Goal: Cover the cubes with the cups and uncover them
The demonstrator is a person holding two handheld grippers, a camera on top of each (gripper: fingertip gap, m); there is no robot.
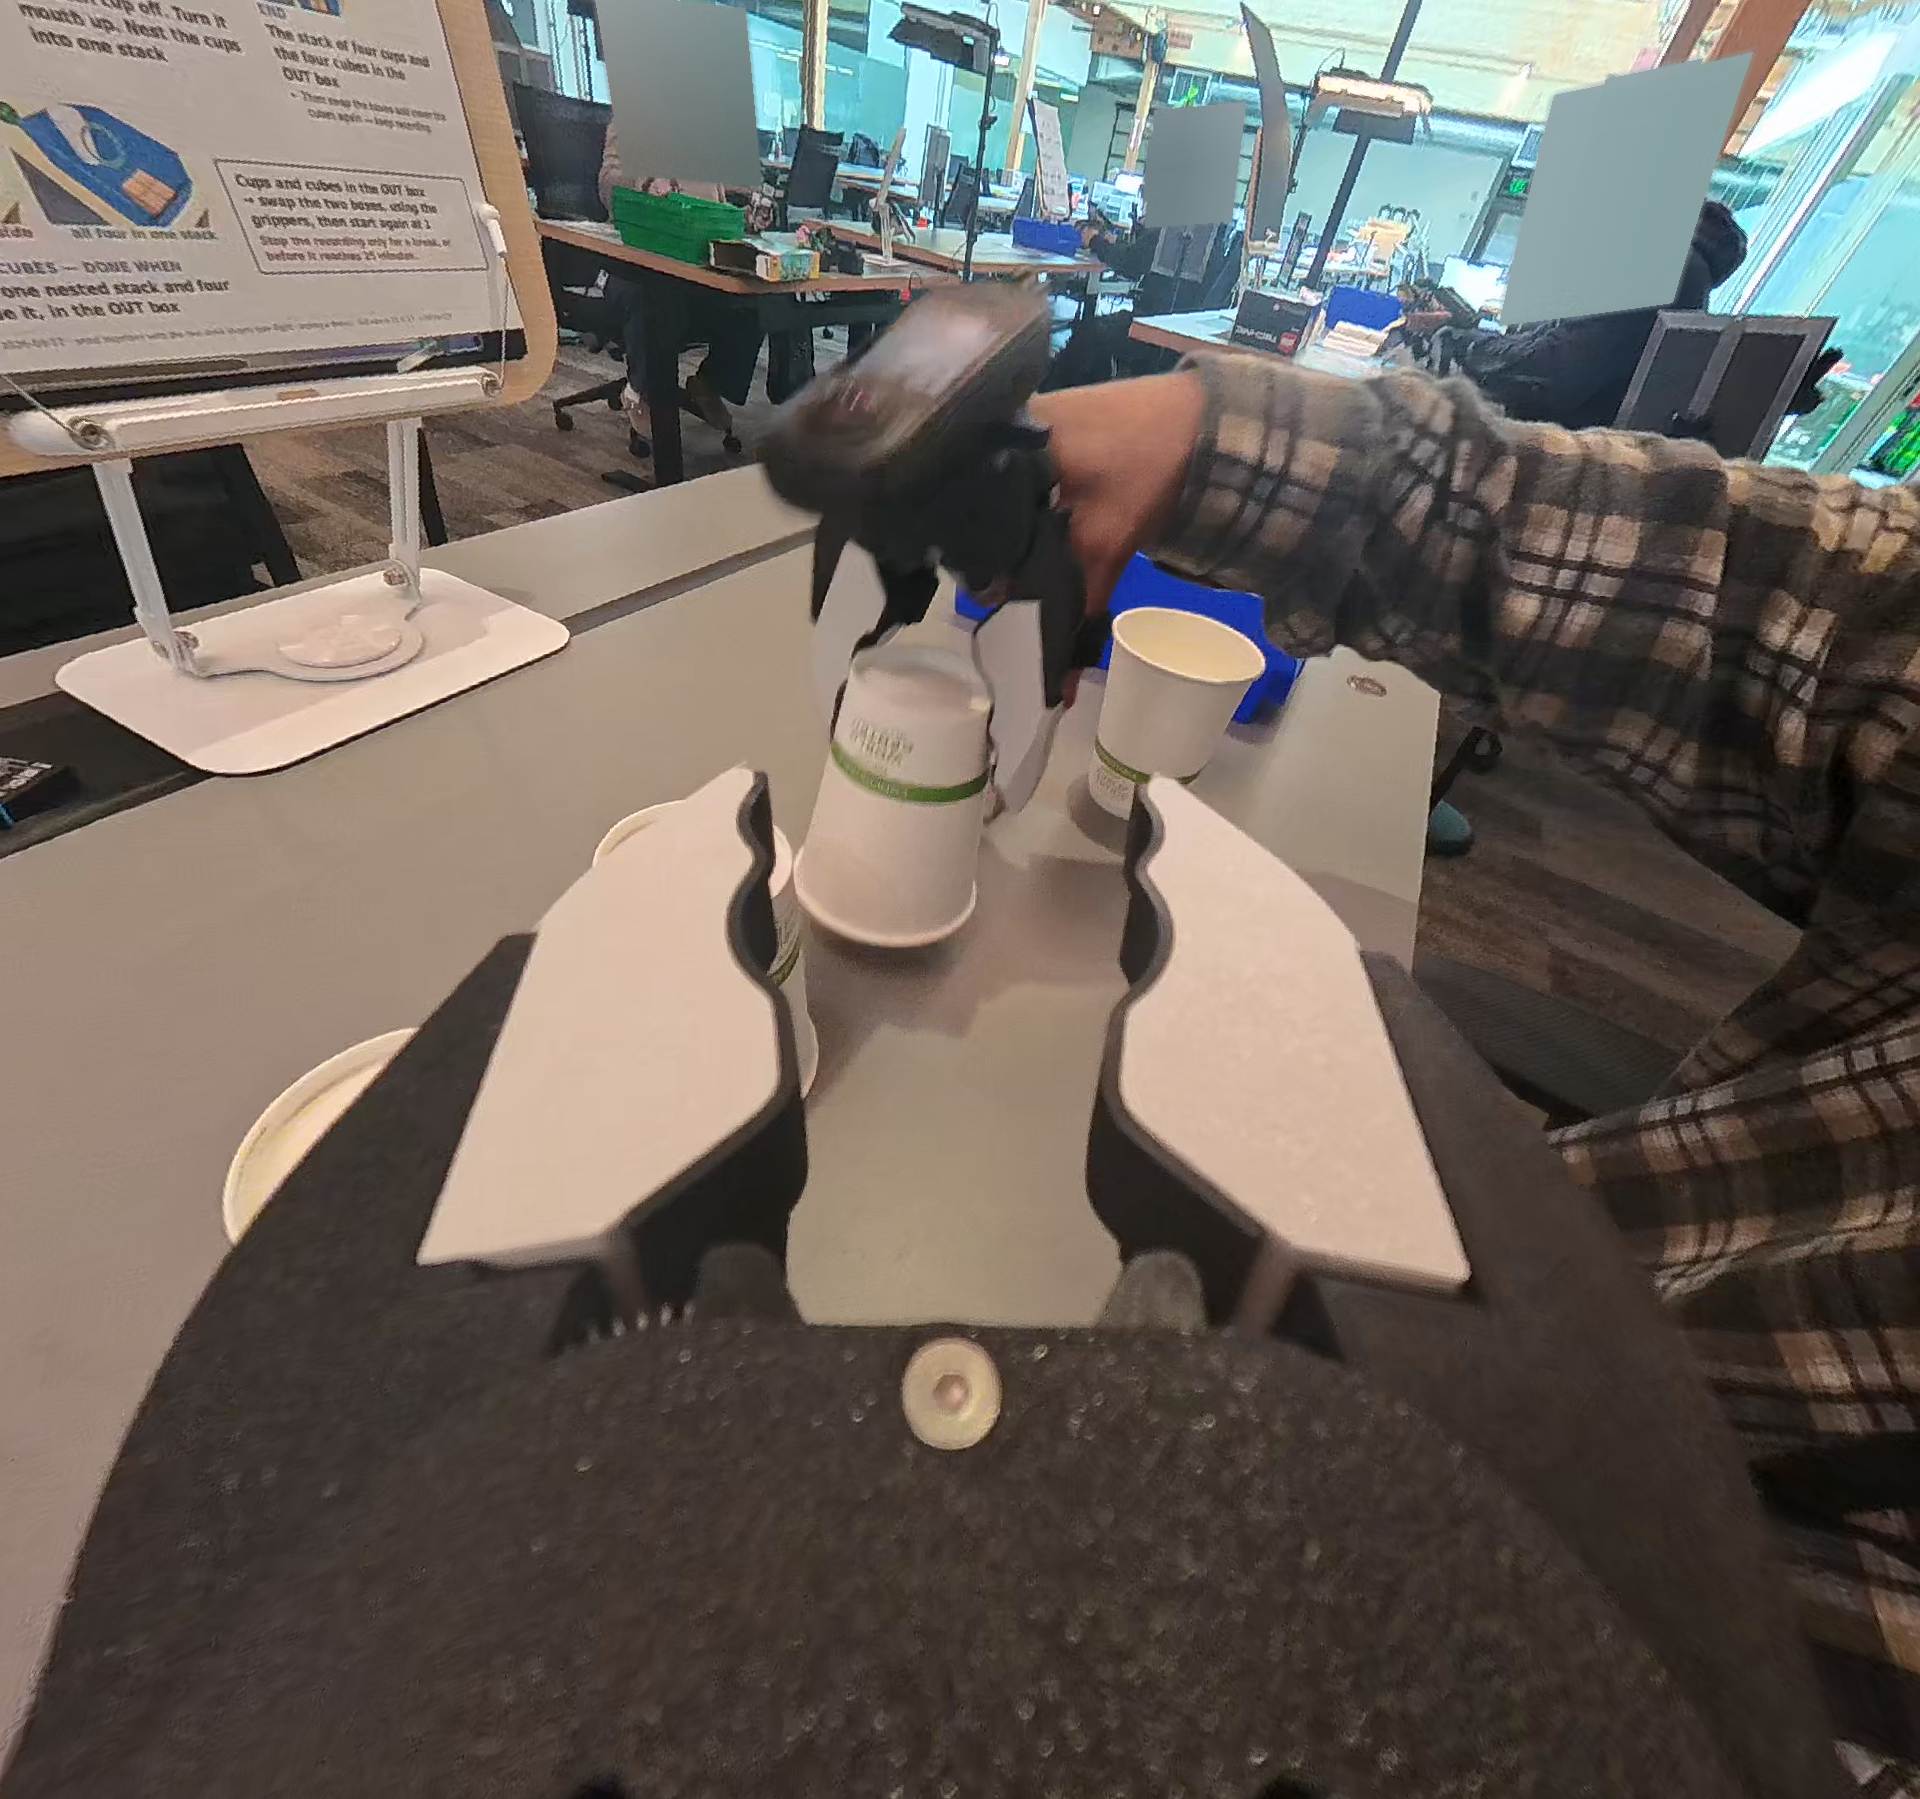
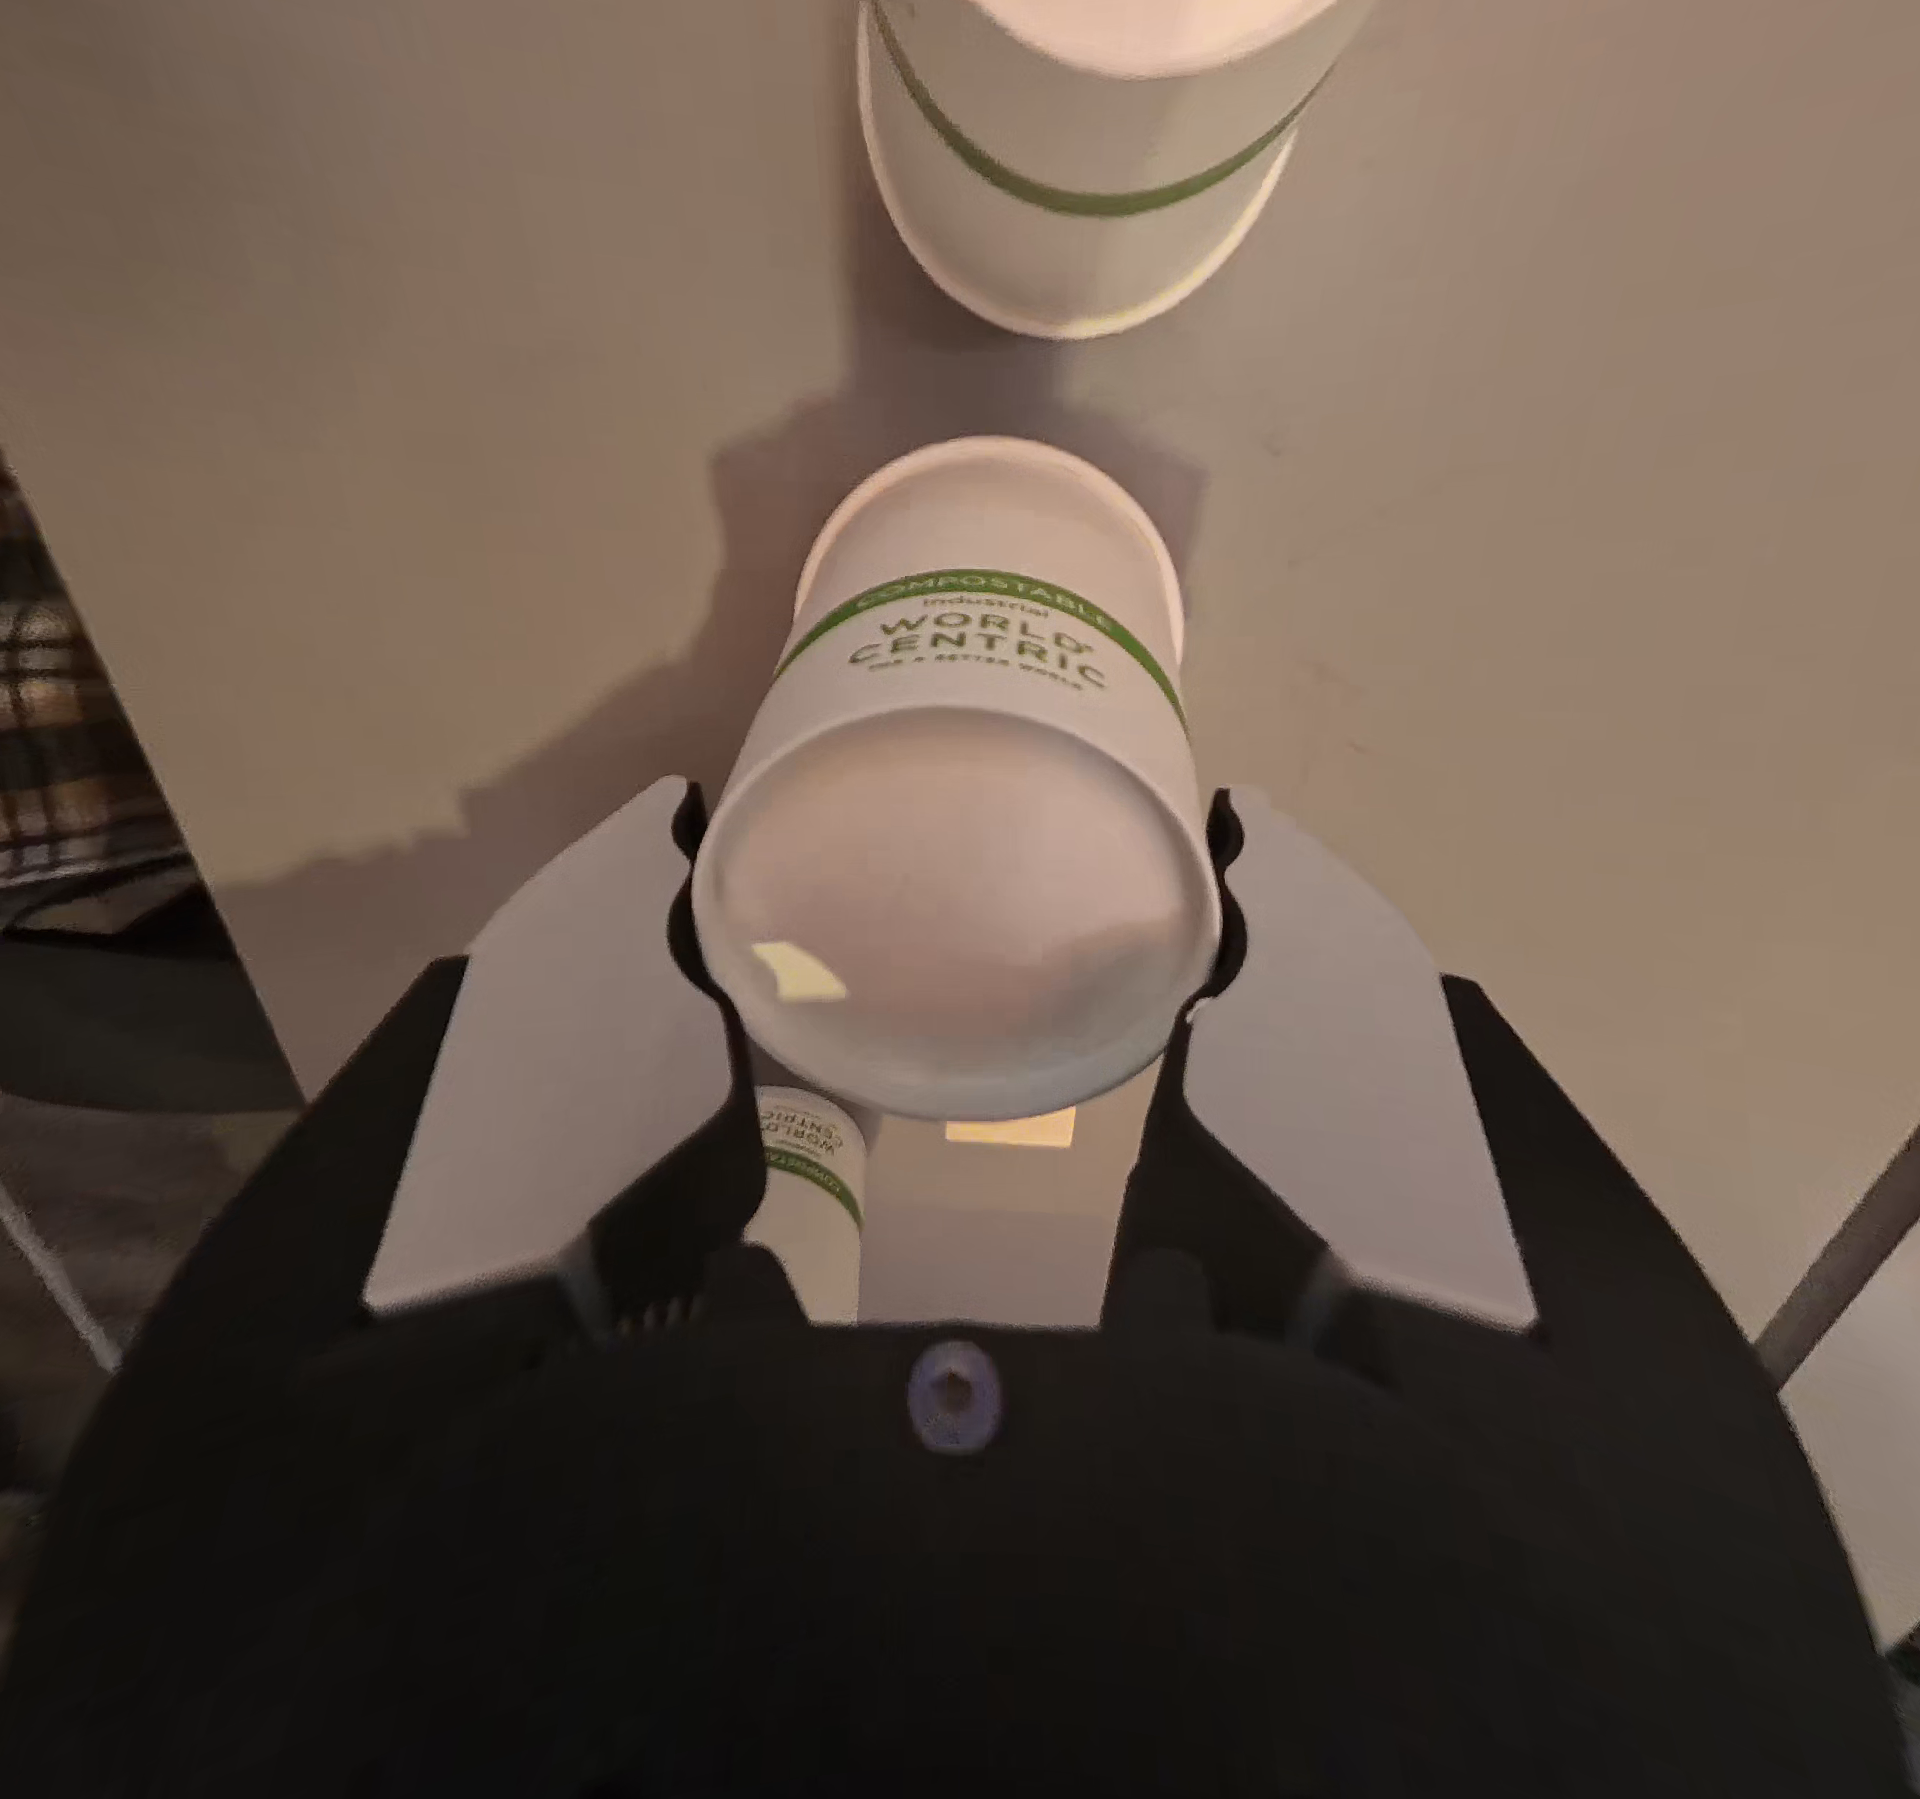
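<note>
On the grey, matte bench point(image 1: 312, 918), at the far left edge, a white metal stand point(image 1: 312, 669) holds a laminated instruction sheet point(image 1: 229, 108); nearer, at the left, the round rim of a white paper cup point(image 1: 301, 1126) shows, mostly hidden behind the left gripper point(image 1: 951, 866), whose flat white fingers point(image 1: 634, 1043) with wavy black rubber inner edges stand wide apart, holding nothing; a second upturned cup point(image 1: 787, 939) peeks beside the left finger. Past the fingertips, mid-bench, sits an inverted cup point(image 1: 899, 814), a smooth tapered paper cone with a green band, mouth down and slightly tilted; the right gripper point(image 1: 935, 700) (blurred, carried by a hand in a plaid flannel sleeve point(image 1: 1507, 554)) reaches down over it. The right wrist view shows its fingers point(image 2: 582, 1043) pressed against both sides of that cup's point(image 2: 966, 866) closed base. Further right an upright cup point(image 1: 1169, 705) stands mouth up near the far right corner, a blue bin point(image 1: 1174, 596) behind it. No cubes can be made out.
</note>
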